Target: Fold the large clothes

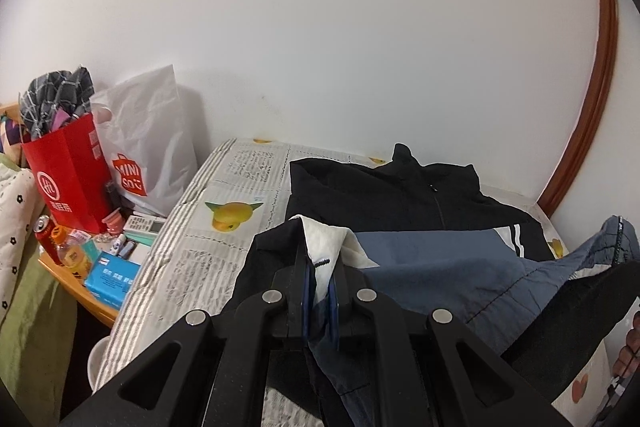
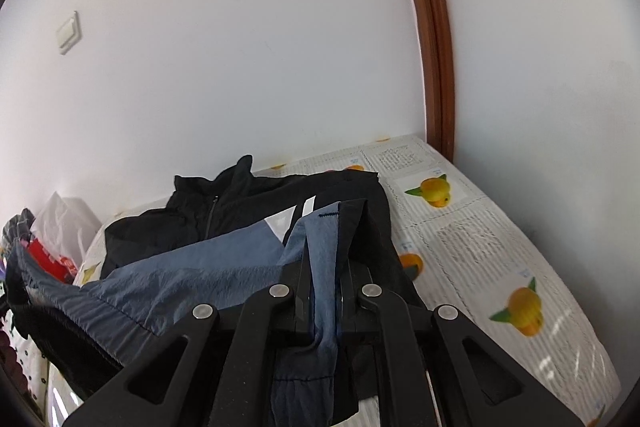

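While the jacket (image 1: pixel 400 195) lies on the bed (image 1: pixel 224 195), the left gripper (image 1: pixel 319 267) has its fingers pinched tight on the left hem corner. The right gripper (image 2: pixel 325 259) pinches the blue right corner the same way. Both should probably go up level and together, so the fold lands straight near the collar.

You see the jacket (image 1: pixel 404 195) lying on the bed (image 1: pixel 224 187); left of the bed, bags (image 1: pixel 72 179) stand on a side table (image 1: pixel 80 291).
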